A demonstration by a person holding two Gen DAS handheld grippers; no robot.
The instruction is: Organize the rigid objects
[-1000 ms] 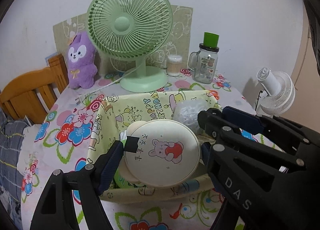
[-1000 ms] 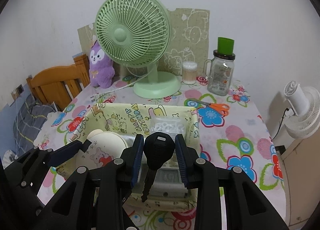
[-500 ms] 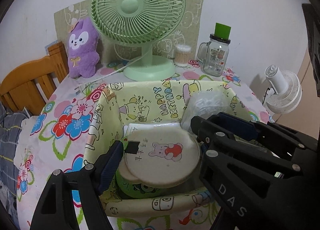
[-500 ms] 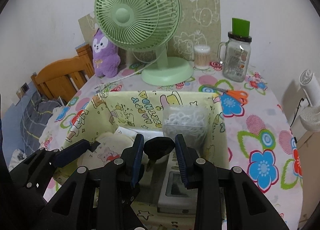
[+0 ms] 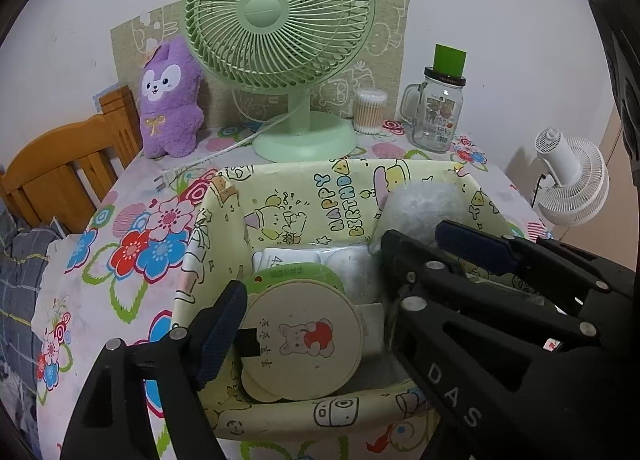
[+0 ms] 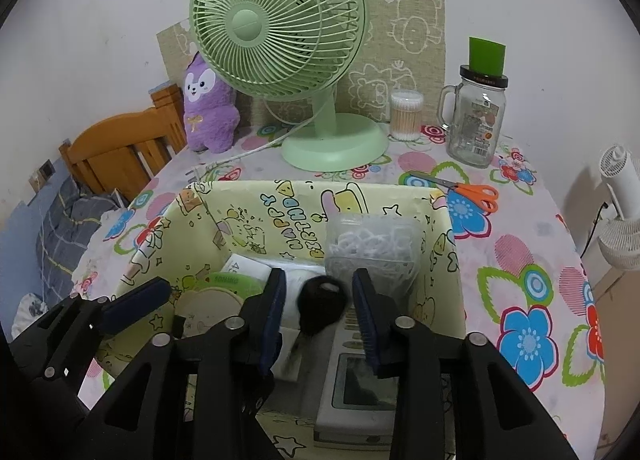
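Floral table (image 6: pixel 532 260) — scissors (image 6: pixel 466 190) only in right view; right gripper (image 6: pixel 320 312) spread around key (image 6: pixel 322 306).

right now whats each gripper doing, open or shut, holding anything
Left gripper: open, fingers spread either side of the round cream disc, which looks released in the fabric box.
Right gripper: open, the black key loose between its fingers.
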